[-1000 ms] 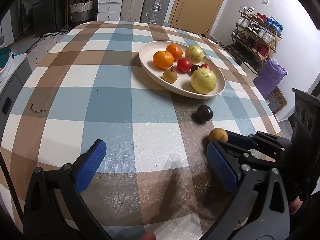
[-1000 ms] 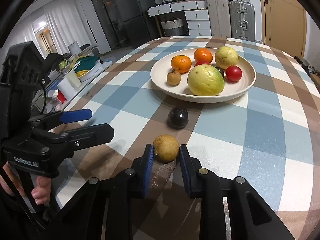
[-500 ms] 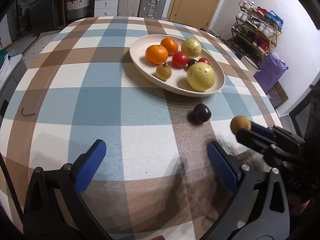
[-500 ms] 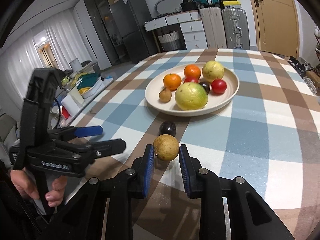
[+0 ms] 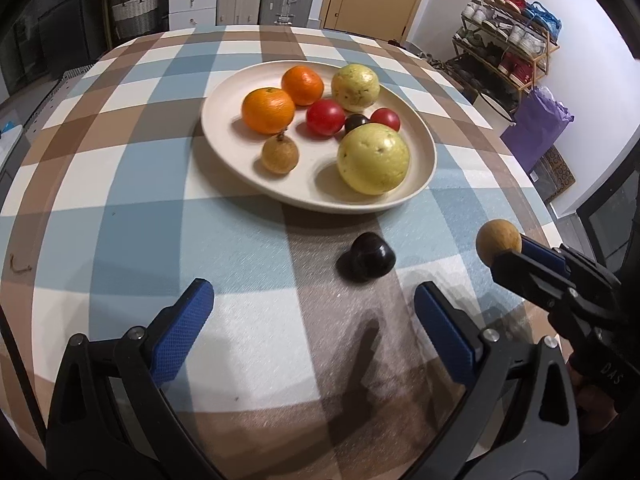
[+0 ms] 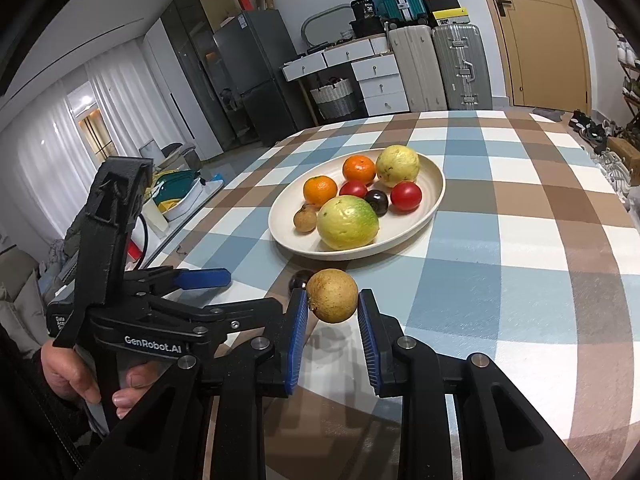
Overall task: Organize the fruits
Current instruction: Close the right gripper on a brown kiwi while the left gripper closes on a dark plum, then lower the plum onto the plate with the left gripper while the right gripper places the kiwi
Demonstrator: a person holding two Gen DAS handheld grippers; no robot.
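My right gripper (image 6: 333, 316) is shut on a small brown round fruit (image 6: 332, 295) and holds it above the checked table; the fruit also shows in the left wrist view (image 5: 498, 241). A dark plum (image 5: 366, 257) lies on the cloth in front of the cream oval plate (image 5: 224, 148), partly hidden behind the held fruit in the right wrist view (image 6: 299, 279). The plate (image 6: 434, 200) holds two oranges, two yellow-green guavas, two red fruits, a dark plum and a small brown fruit. My left gripper (image 5: 314, 322) is open and empty, low over the table near the plum.
The table edge runs close on the right, with a shoe rack (image 5: 508, 52) and a purple bag (image 5: 538, 126) beyond it. Suitcases (image 6: 440, 68) and drawers (image 6: 376, 80) stand behind the table. A small brown twig (image 5: 20, 268) lies on the cloth at left.
My right gripper has lifted the brown fruit off the table and carried it up and toward the plate. My left gripper has moved forward toward the plum, still open.
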